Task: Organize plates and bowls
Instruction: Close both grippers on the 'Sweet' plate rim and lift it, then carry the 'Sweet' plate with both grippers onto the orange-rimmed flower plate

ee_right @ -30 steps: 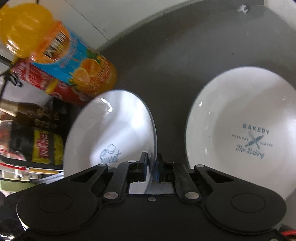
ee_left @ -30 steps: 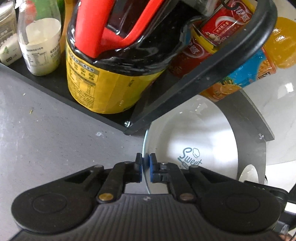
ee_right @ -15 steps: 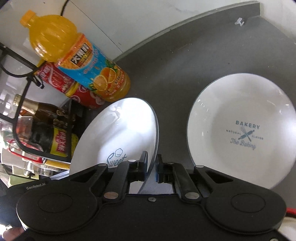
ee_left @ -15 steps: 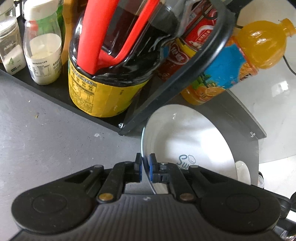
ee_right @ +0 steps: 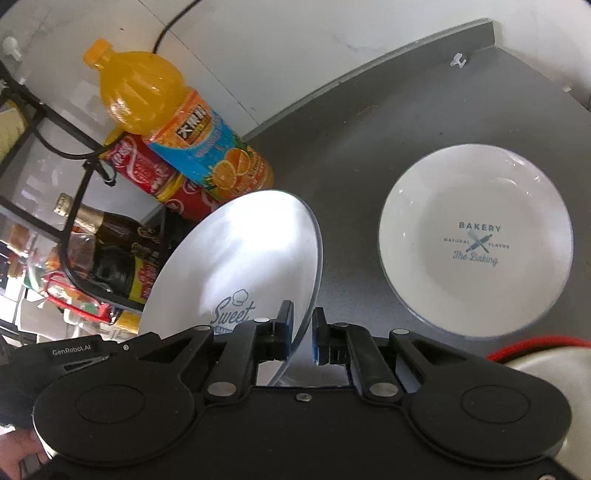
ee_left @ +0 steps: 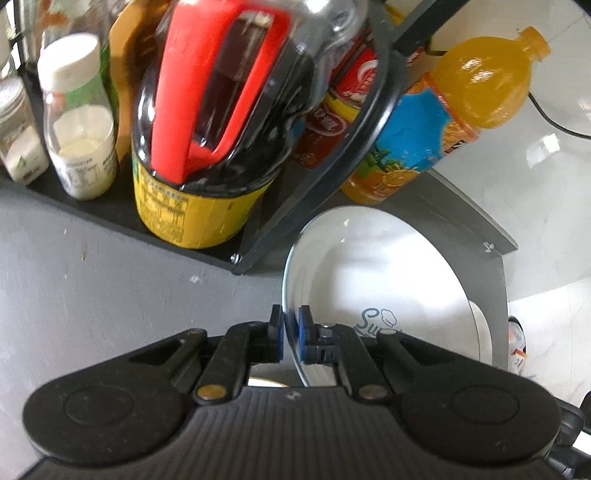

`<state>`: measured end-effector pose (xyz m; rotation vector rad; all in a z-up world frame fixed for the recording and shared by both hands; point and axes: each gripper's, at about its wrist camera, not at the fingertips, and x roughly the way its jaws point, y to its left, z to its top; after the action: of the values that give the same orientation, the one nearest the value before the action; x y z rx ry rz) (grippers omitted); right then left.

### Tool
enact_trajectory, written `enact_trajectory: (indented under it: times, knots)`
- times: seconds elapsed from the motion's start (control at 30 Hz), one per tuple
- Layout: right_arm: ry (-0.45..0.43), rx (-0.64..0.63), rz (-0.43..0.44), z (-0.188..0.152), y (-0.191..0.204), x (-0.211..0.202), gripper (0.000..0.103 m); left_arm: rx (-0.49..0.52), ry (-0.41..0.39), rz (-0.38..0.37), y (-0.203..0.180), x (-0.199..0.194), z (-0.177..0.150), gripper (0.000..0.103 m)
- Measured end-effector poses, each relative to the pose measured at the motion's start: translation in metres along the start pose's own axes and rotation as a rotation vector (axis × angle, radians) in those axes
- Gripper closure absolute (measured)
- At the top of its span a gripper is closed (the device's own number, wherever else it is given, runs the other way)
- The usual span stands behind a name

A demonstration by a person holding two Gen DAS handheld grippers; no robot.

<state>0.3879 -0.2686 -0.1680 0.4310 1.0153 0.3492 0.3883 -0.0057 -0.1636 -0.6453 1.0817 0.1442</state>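
Note:
A white "Sweet" plate (ee_left: 373,280) is held tilted above the grey counter. My left gripper (ee_left: 291,328) is shut on its rim. In the right wrist view the same plate (ee_right: 243,258) sits between the jaws of my right gripper (ee_right: 303,334), which have parted a little and stand just off the rim. A second white plate marked "Bakery" (ee_right: 476,236) lies flat on the counter to the right of the held plate.
A black wire rack (ee_left: 332,147) holds a soy sauce jug (ee_left: 207,155), white bottles (ee_left: 79,133) and red cans (ee_right: 147,170). An orange juice bottle (ee_right: 177,125) stands beside it. The counter edge (ee_right: 476,29) meets a white wall.
Both grippers have lifted the "Sweet" plate up and back from the rack. The right gripper's jaws have opened slightly off the rim.

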Motion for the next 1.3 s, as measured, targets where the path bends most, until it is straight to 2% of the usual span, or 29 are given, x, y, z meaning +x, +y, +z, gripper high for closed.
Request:
enact_trajectory:
  times: [0.13, 0.3, 0.53, 0.9, 1.3]
  knots:
    - [-0.011, -0.026, 0.013, -0.004, 0.008, -0.008, 0.093, 0.037, -0.010, -0.013, -0.002, -0.013, 0.002, 0.098]
    - [-0.008, -0.073, 0.032, -0.015, 0.014, -0.017, 0.093, 0.026, -0.038, -0.016, 0.002, -0.031, -0.005, 0.098]
    - [-0.002, -0.125, 0.065, -0.038, 0.023, -0.034, 0.093, 0.003, -0.092, 0.001, 0.014, -0.056, -0.028, 0.098]
    - [0.024, -0.182, 0.090, -0.081, 0.037, -0.048, 0.093, -0.040, -0.127, 0.044, 0.040, -0.099, -0.072, 0.097]
    - [0.061, -0.184, 0.048, -0.126, 0.034, -0.053, 0.093, -0.065, -0.093, 0.074, 0.074, -0.107, -0.119, 0.097]
